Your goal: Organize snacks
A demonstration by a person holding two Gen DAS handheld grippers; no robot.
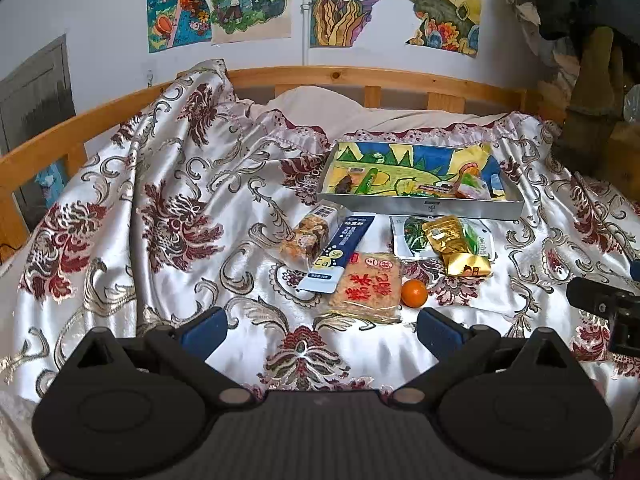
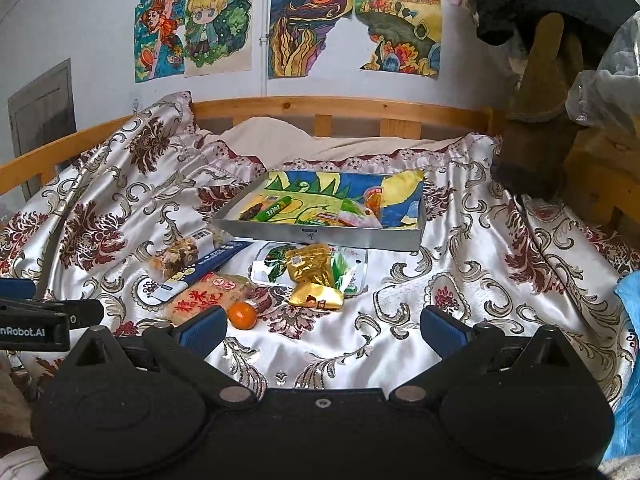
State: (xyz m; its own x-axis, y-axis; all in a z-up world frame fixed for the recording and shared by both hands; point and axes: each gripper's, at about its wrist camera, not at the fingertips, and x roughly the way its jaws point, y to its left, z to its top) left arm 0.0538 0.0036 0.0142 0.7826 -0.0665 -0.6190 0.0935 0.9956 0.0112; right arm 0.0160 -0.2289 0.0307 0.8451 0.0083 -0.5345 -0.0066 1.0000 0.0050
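A shallow silver tray [image 1: 424,205] [image 2: 320,236] with a drawing inside lies on the bed and holds a few small snacks. In front of it lie loose snacks: a granola-like bar [image 1: 306,236], a blue and white sachet [image 1: 340,254], an orange rice cracker pack [image 1: 368,286], a small orange [image 1: 414,293] [image 2: 242,315], gold packets [image 1: 456,246] [image 2: 314,276] and a green and white pack [image 1: 412,236]. My left gripper [image 1: 320,330] is open and empty, just before the cracker pack. My right gripper [image 2: 324,330] is open and empty, right of the orange.
A patterned satin cover [image 1: 180,220] drapes the bed. A wooden rail [image 1: 360,76] runs behind. Clothes and bags [image 2: 560,100] hang at the right. The other gripper shows at each view's edge [image 1: 604,308] [image 2: 36,320].
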